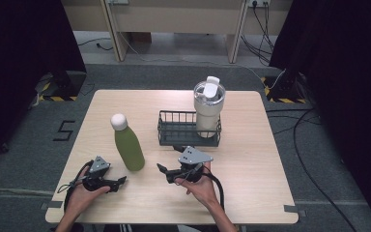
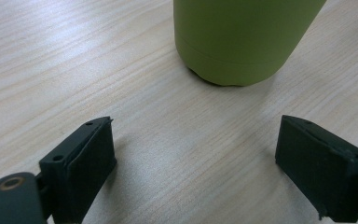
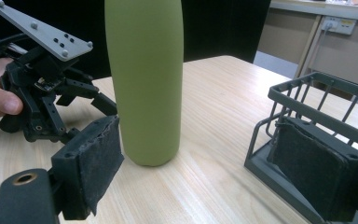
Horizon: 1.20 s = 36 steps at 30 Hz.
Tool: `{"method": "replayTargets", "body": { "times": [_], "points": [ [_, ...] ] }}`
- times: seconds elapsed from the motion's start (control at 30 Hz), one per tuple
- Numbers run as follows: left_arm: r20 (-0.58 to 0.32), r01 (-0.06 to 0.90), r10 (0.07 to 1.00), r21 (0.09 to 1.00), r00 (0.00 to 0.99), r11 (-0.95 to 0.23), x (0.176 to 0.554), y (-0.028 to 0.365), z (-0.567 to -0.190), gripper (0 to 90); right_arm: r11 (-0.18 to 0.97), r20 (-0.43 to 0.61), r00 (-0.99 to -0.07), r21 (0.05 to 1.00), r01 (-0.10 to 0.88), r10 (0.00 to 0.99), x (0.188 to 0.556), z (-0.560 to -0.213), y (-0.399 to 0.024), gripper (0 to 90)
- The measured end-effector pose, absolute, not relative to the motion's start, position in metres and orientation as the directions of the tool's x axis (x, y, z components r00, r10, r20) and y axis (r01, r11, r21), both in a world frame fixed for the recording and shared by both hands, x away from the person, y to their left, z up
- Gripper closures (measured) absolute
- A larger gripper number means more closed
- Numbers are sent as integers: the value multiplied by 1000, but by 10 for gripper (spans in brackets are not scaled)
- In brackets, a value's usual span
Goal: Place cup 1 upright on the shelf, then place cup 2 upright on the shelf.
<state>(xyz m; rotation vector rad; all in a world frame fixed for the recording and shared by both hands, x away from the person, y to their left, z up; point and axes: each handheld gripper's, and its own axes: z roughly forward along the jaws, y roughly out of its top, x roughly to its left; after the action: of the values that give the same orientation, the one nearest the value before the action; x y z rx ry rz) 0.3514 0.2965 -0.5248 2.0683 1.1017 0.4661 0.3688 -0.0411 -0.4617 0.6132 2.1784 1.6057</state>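
A tall green bottle [image 1: 129,149] with a white cap stands upright on the wooden table [image 1: 251,159], left of centre. My left gripper [image 1: 118,177] rests on the table just left of its base, open, with nothing between the jaws. In the left gripper view the bottle's base [image 2: 242,37] stands a short way ahead of the open left gripper [image 2: 193,154]. My right gripper [image 1: 169,159] lies to the bottle's right, open and empty, pointing toward it. The right gripper view shows the bottle [image 3: 144,79] ahead of the right gripper [image 3: 209,158], with the left gripper [image 3: 107,105] behind it.
A dark wire basket [image 1: 174,116] sits at the table's middle, holding a white lidded tumbler [image 1: 208,108] in its right end. In the right gripper view the basket [image 3: 307,98] is close behind my right jaw. Cables trail across the floor beyond the table.
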Motion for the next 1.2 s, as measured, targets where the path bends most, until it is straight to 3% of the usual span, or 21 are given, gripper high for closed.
{"method": "replayTargets", "body": {
  "times": [0.6,1.2],
  "points": [
    [-21,556,823,747,568,-364,351,296,-525,116,286,-32,-883,951,117,467,364,-466,-11,149],
    [-20,556,824,748,567,-364,351,296,-525,115,279,-34,-889,954,107,457,380,-465,22,150]
  ]
}}
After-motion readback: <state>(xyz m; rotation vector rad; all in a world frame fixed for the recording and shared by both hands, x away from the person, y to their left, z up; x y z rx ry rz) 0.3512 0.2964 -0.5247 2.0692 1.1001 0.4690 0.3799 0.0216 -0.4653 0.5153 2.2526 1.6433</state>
